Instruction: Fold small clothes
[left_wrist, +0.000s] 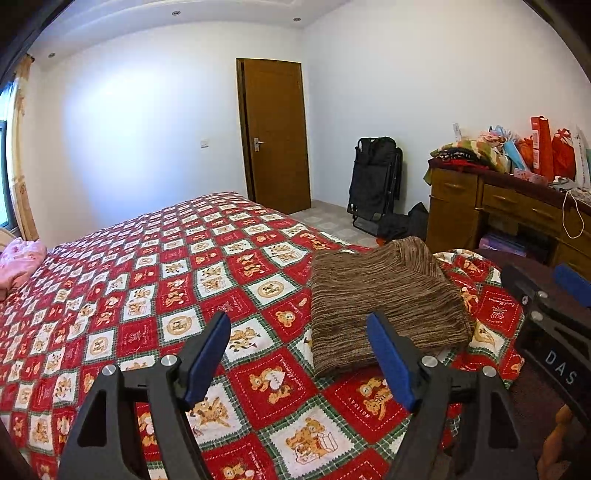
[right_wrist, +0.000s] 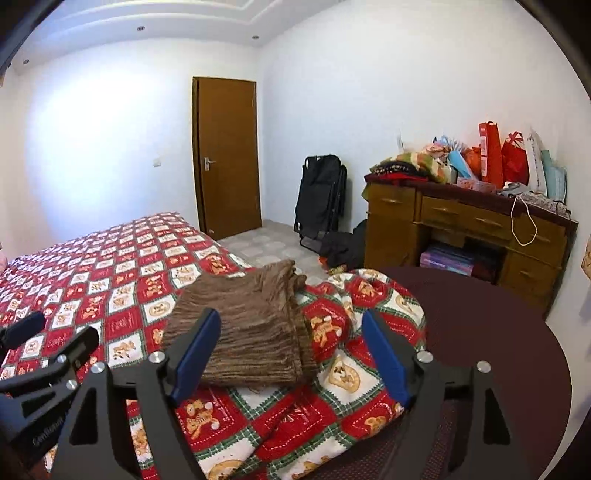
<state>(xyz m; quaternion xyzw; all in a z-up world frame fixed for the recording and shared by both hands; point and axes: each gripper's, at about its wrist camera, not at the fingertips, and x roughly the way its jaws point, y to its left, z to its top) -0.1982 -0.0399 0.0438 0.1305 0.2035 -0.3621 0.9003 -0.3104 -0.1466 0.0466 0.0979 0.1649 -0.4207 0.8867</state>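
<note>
left view: left tool (left_wrist: 299, 360) spread wide, nothing in it; folded brown striped knit garment (left_wrist: 384, 302) lies flat near the right edge of the red teddy-bear patchwork bedspread (left_wrist: 147, 280), loads of open bed to its left.
right view: right tool (right_wrist: 290, 354) also spread, empty, above the garment (right_wrist: 247, 332); bedspread (right_wrist: 110, 266) bunches at the bed's corner beside it.

A brown striped knit garment (left_wrist: 388, 306) lies folded into a thick, roughly rectangular stack of layers, flat on the bed's red, white and green teddy-bear quilt (left_wrist: 166, 295), near the bed's corner. Its folded edge faces the cameras; nothing touches it.
</note>
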